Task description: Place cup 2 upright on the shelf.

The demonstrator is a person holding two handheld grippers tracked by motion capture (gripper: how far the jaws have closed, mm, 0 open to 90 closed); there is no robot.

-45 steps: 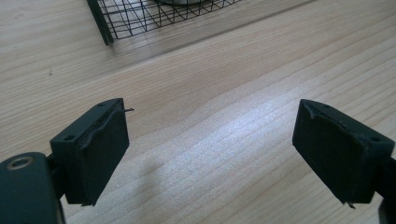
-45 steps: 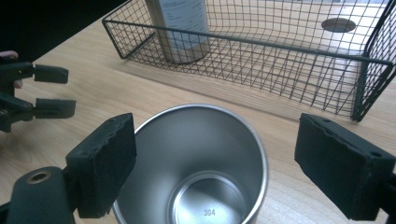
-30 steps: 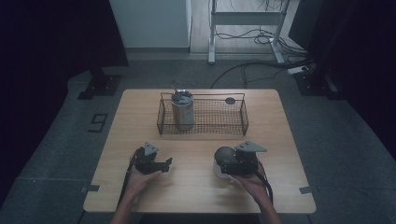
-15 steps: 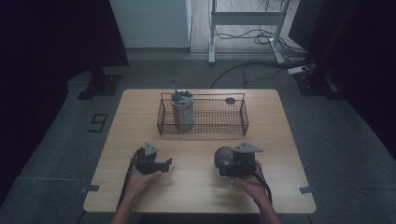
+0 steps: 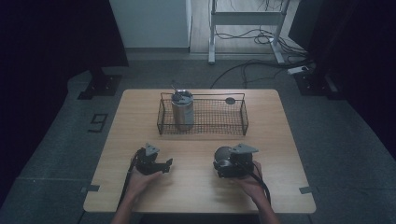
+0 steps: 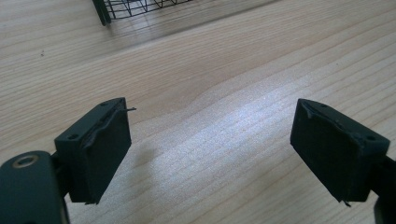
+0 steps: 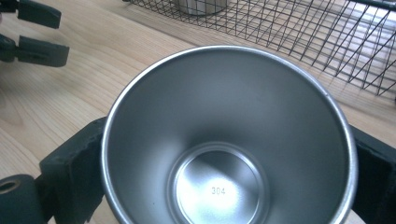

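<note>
Right gripper view: right gripper fingers clamped on shiny steel tapered cup, "304" stamped inside its base. Left gripper fingers apart over wooden bench; high view adds black wire basket.

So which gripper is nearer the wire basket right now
Right, narrowly. The right gripper, holding a steel cup, sits just below the wire basket near its right end. The left gripper sits lower, below the basket's left end.

brushed steel cup, wood-grain table
</note>
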